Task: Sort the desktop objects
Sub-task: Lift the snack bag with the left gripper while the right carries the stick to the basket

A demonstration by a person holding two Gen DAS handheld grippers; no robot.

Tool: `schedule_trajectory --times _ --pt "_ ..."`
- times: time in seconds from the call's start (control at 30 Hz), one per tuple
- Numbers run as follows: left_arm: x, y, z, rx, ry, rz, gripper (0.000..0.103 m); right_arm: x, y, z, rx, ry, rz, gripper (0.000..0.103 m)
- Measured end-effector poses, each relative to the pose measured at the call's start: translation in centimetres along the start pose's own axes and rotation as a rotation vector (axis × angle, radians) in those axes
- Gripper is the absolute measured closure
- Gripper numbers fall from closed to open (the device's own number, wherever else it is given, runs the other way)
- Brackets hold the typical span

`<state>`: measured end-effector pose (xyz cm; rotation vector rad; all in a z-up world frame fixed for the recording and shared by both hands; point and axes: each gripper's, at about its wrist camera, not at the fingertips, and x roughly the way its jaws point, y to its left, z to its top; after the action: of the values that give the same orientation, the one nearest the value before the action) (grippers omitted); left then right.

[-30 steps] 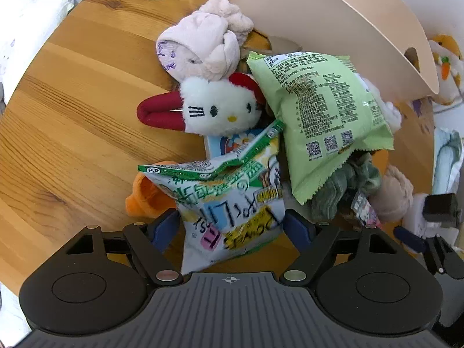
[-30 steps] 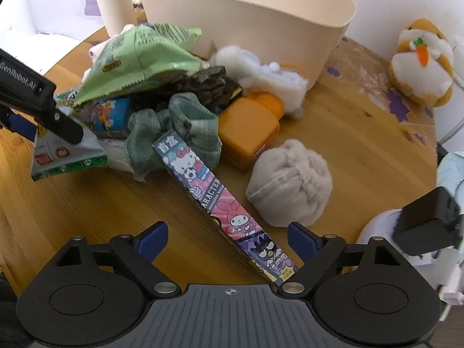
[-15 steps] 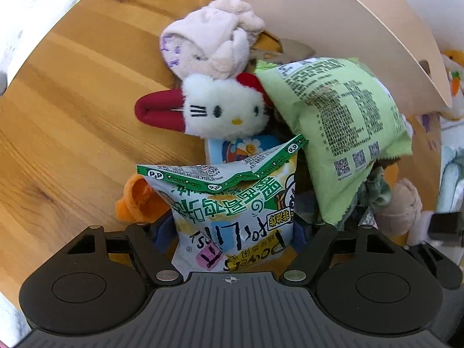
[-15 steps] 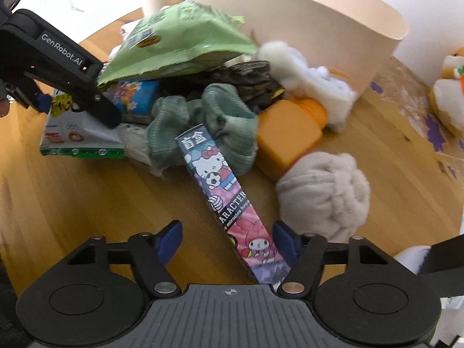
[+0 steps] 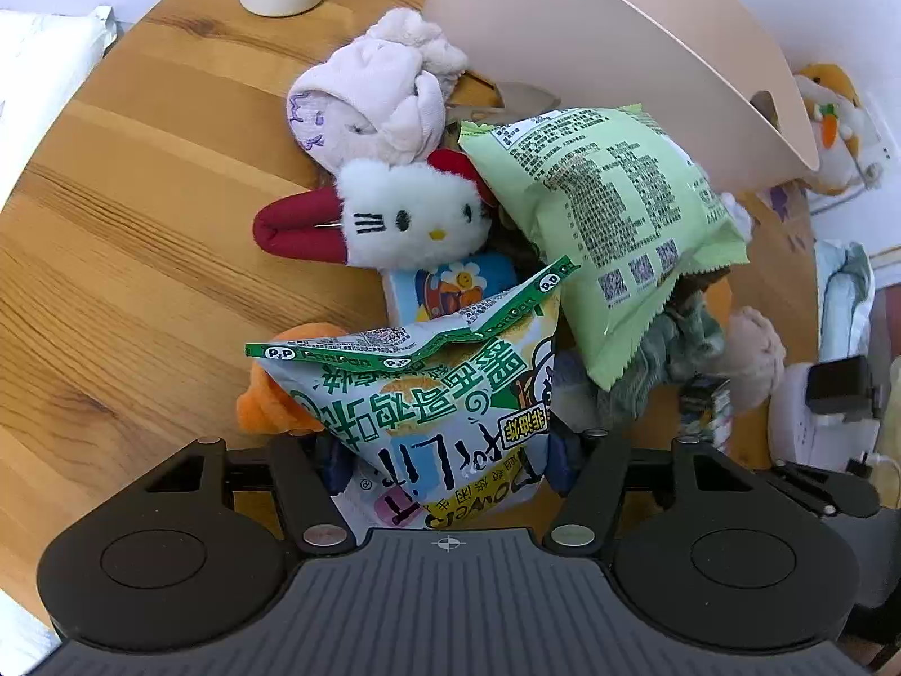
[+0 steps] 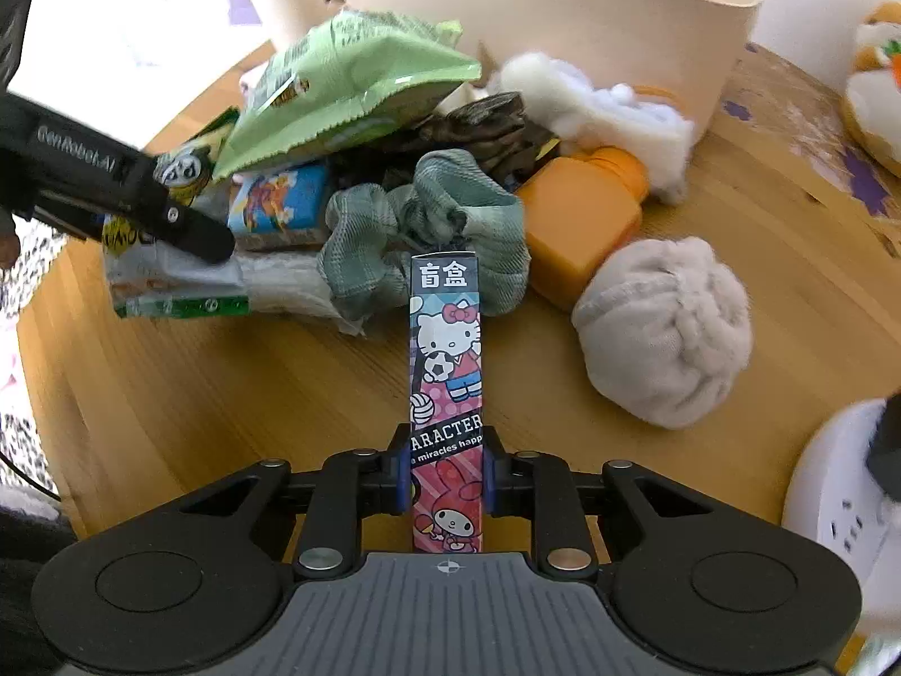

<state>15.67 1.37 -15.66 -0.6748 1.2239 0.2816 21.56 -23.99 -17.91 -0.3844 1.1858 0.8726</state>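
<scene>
Your right gripper [image 6: 445, 473] is clenched on a slim Hello Kitty blind box [image 6: 446, 372]. Your left gripper [image 5: 447, 459] is closing around a green-and-white snack bag [image 5: 428, 411], its pads at the bag's sides.

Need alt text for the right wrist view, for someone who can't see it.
The right gripper has its jaws shut on a slim cartoon-character box that points away across the wooden table. Beyond it lie a green scrunchie, an orange bottle, a grey rolled sock and a beige bin.
</scene>
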Motion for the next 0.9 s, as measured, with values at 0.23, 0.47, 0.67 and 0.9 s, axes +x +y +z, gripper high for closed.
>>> schedule_trajectory --times 0.23,0.47,0.67,0.9 --pt "-2.9 1.8 0.3 0.015 -0.041 0.008 0.04 -3.3 0.3 0.2 0.071 -0.101 -0.01 0.082" --pt "-6.3 2.3 2.5 0.085 -0.156 0.029 0.04 -6.1 -0.8 3.1 0.117 -0.214 -0.06 0.082" --pt "-7.0 0.0 5.8 0.178 -0.258 0.007 0.04 -7.4 -1.8 6.1 0.078 -0.266 -0.112 0.082" --pt "-8.7 -3.6 9.0 0.268 -0.347 -0.006 0.04 -8.6 -3.2 9.4 0.011 -0.292 -0.174 0.082"
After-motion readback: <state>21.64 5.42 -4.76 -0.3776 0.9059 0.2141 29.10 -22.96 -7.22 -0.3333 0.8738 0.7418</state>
